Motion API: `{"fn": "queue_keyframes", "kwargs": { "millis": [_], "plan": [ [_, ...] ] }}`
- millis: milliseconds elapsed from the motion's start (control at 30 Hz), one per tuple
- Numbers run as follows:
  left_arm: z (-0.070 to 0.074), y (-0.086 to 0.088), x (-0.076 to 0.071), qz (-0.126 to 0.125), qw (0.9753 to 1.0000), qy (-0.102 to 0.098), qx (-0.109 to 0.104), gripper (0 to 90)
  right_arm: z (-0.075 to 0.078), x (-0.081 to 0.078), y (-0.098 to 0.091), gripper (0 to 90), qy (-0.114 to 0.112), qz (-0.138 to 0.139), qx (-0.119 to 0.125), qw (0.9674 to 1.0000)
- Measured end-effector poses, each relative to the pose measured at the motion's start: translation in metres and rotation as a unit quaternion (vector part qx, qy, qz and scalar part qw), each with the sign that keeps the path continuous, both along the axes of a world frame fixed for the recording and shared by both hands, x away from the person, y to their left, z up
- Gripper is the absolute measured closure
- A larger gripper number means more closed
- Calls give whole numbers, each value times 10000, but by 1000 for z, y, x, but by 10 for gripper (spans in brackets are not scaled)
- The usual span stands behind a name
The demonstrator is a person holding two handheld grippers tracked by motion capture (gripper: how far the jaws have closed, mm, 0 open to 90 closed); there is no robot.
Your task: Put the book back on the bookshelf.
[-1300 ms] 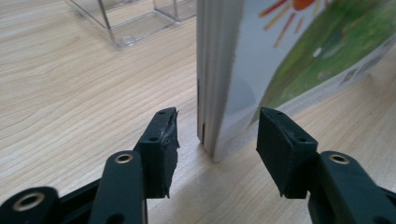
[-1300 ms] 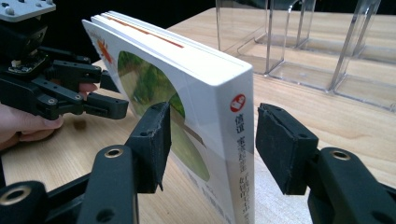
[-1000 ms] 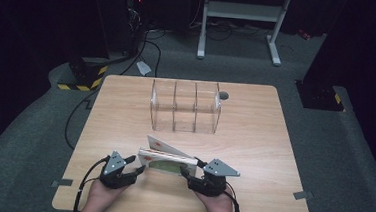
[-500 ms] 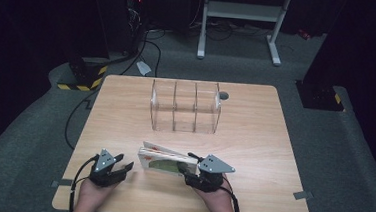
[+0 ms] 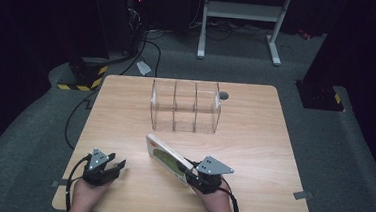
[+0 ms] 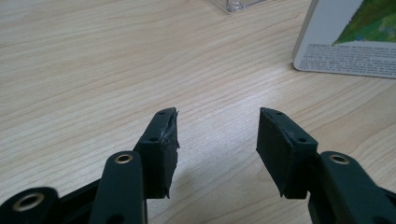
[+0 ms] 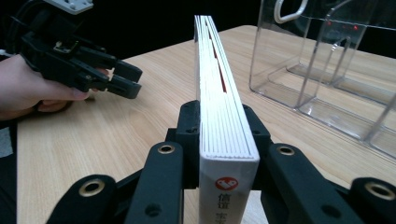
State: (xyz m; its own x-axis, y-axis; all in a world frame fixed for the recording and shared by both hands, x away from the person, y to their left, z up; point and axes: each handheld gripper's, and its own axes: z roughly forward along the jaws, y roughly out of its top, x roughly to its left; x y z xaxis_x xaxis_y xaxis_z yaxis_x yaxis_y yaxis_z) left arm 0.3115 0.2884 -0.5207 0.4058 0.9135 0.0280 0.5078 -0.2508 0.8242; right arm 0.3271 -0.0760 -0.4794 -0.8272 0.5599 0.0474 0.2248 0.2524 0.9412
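On table, near edge, book at 6 o'clock of clear organizer, clamped at its spine end by right gripper, jaws just closed on it, left gripper at 9 o'clock of book, well apart, jaws parted, nothing between.

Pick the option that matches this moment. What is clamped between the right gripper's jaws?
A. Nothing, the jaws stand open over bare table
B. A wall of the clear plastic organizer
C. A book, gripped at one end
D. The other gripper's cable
C: in the right gripper view the two black jaws of the right gripper press on either side of the book, its page edges running away from the camera, while the clear organizer stands apart.
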Motion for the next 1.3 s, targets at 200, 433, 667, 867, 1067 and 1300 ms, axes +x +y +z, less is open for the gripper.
{"fn": "queue_keyframes", "kwargs": {
  "millis": [200, 433, 667, 867, 1067, 1300],
  "plan": [
    [2, 0, 1, 63, 9999, -91, 63, 470, 5, -8, 7, 753, -245, -73, -127, 9996],
    [4, 0, 4, 103, 9997, -168, 161, 465, 10, -13, -1, 754, -333, -363, -64, 9988],
    [0, 6, 21, 287, 9994, -10, 216, 454, 15, -17, -22, 754, -357, -688, 95, 9969],
    [-6, 8, 35, 490, 9984, 180, 207, 412, 17, -22, -40, 754, -454, -1163, 34, 9922],
    [-7, 2, 43, 487, 9977, 347, 322, 381, 17, -23, -57, 754, -508, -1622, -34, 9854],
    [-7, 0, 49, 603, 9968, 496, 196, 358, 16, -23, -72, 753, -490, -1959, -62, 9794]
  ]
}}
